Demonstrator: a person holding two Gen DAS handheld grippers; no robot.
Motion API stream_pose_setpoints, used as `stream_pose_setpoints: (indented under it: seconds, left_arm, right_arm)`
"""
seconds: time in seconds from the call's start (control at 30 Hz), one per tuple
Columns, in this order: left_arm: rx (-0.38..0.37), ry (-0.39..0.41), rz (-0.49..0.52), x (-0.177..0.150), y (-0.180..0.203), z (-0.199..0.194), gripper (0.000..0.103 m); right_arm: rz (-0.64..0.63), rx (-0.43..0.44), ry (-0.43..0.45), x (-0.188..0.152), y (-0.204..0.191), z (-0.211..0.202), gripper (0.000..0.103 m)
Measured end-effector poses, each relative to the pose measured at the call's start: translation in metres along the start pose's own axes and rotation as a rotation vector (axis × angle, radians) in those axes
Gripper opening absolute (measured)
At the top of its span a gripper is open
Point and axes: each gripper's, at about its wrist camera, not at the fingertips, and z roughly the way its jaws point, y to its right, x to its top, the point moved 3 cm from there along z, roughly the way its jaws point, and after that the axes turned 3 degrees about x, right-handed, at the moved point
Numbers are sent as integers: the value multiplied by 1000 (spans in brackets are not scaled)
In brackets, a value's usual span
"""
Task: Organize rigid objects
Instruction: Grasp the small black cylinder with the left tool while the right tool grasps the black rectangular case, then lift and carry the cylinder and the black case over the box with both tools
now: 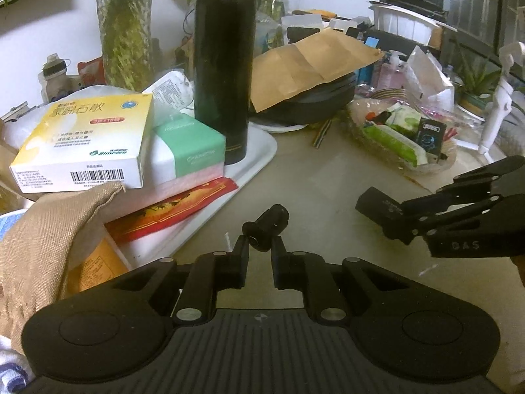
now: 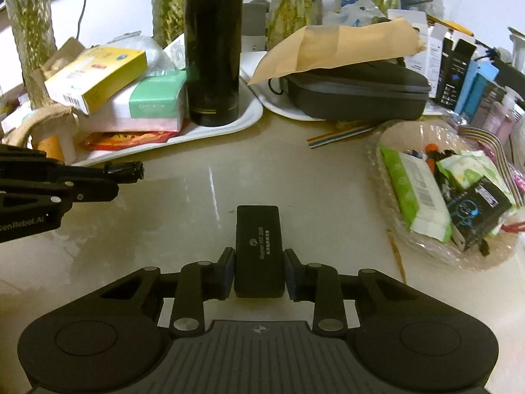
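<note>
My left gripper (image 1: 261, 246) is shut on a small black cylindrical plug (image 1: 266, 226) and holds it above the beige table. It also shows at the left of the right wrist view (image 2: 108, 177), with the plug (image 2: 126, 168) at its tip. My right gripper (image 2: 259, 262) is shut on a flat black rectangular device (image 2: 258, 249) with pale lettering. It shows at the right of the left wrist view (image 1: 407, 226), holding the device (image 1: 380, 211). Both grippers hover over the table's middle, apart from each other.
A white tray (image 2: 229, 128) holds a tall black flask (image 2: 213, 46), a yellow box (image 2: 98, 72) and a green-banded box (image 2: 154, 101). A grey zip case (image 2: 357, 88) lies under a brown envelope (image 2: 341, 46). A wrapped basket (image 2: 387, 151) of packets stands right. A burlap bag (image 1: 49, 229) lies left.
</note>
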Motion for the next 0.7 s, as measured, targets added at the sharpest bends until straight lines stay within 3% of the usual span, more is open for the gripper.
stream_pose_setpoints:
  seconds: [0.7]
  left_arm:
    - [30, 22, 34, 9, 11, -71, 15]
  right_arm:
    - [52, -2, 55, -11, -1, -99, 34]
